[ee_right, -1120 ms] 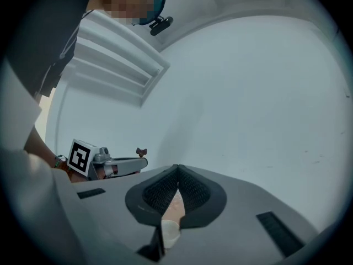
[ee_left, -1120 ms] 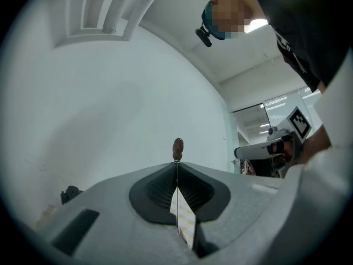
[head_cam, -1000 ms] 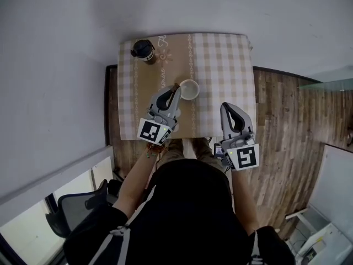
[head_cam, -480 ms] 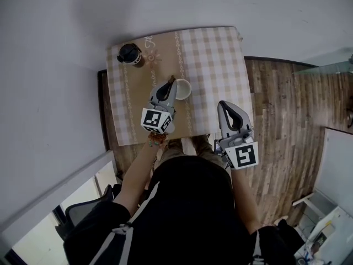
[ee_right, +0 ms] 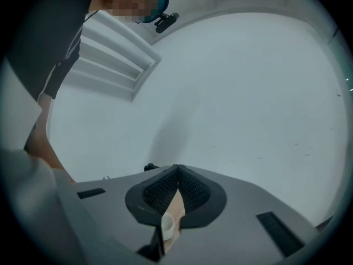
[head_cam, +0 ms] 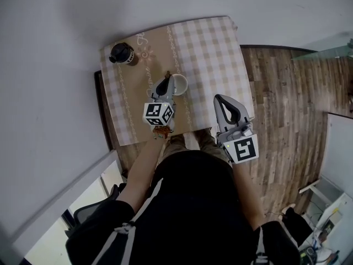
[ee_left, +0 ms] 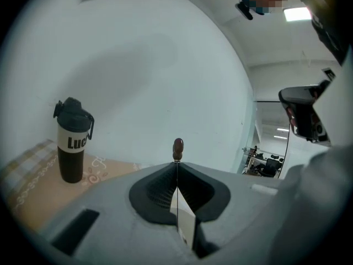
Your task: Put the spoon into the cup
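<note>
Two claws: the left claw is clamped on the spoon, just left of the cup on the worktop; the right claw is closed, empty. Advisably, centre the spoon above the rim before release.

The right and far-right part of the table is bare checked cloth, leaving an open way to the cup from the right. The cup's left side is blocked by the left gripper, with the spoon sticking out of its closed jaws. The bottle stands at the far left corner, close to the wall.
</note>
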### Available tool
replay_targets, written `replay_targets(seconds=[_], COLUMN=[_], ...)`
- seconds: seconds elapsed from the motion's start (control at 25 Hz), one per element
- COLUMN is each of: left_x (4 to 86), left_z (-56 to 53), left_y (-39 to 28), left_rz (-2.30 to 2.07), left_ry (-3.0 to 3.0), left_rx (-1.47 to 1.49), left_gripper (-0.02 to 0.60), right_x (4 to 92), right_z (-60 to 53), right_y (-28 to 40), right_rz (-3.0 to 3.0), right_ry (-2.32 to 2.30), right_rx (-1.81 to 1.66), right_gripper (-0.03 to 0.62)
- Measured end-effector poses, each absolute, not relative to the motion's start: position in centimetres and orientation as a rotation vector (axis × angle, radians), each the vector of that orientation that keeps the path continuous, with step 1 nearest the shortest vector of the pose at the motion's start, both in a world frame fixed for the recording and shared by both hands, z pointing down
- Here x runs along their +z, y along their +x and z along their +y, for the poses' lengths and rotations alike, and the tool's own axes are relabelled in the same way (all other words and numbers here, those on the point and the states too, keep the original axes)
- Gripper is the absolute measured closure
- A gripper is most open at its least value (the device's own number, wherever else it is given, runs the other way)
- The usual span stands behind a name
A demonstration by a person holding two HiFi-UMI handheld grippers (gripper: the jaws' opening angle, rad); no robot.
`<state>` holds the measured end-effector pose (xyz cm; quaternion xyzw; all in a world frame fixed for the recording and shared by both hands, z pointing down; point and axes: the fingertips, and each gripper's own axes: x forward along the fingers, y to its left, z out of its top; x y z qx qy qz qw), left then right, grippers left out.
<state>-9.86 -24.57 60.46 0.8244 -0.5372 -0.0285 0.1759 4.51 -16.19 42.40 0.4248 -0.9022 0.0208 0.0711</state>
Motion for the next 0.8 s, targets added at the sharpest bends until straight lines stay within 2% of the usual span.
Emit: replay_targets(seconds=[0.8], left_x=[64.1], left_z=[-25.6], left_y=[-9.4], left_rz=[-1.539], left_ry=[2.253], left_rx=[0.006], left_gripper=[0.566], right_x=[42.6], right_z=[-17.7], right_y=[7.0], right_rz=[-2.683], right_ry=[1.341], right_rx=[0.073], right_gripper=[0.592])
